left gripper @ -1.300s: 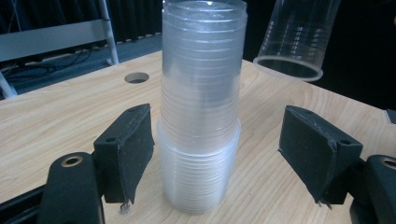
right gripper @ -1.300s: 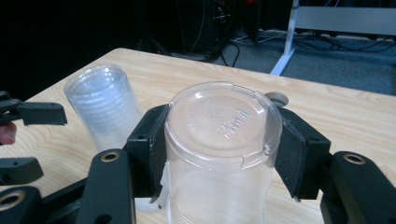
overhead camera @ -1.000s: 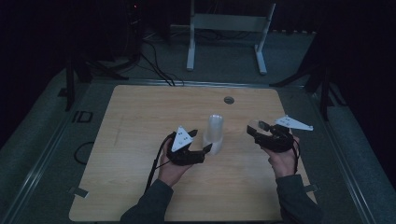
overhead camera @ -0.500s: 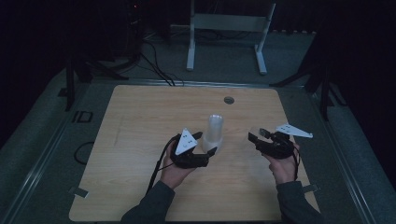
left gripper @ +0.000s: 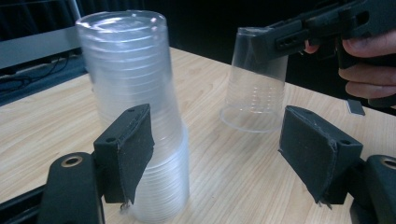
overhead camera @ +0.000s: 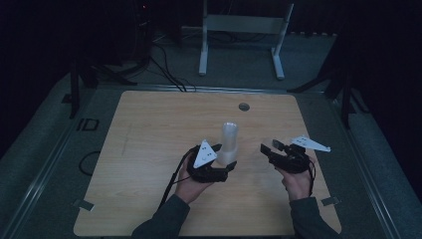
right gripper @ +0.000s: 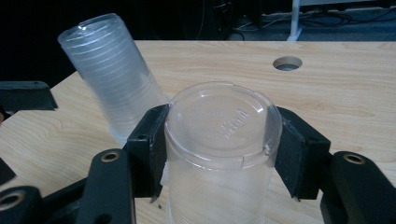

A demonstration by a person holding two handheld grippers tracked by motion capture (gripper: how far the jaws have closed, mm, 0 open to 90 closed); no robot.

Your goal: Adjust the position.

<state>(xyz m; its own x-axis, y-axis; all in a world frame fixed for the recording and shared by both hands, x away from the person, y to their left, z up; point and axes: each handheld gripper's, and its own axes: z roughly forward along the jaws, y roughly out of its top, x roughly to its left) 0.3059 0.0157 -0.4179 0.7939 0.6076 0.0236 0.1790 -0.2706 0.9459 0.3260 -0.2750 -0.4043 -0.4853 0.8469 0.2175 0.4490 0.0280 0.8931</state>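
Clear single cup (right gripper: 219, 140) clamped in right gripper (right gripper: 219, 154), cup stack (left gripper: 135, 107) beside one pad of open left gripper (left gripper: 224, 154)

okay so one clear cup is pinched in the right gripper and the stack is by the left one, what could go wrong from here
The right gripper pinches the single cup near its closed base; thin plastic could buckle or slip out. The left gripper has only one pad near the stack of cups, so it looks unsecured and a nudge could tip it. Both stand close together on the table, so they might collide.
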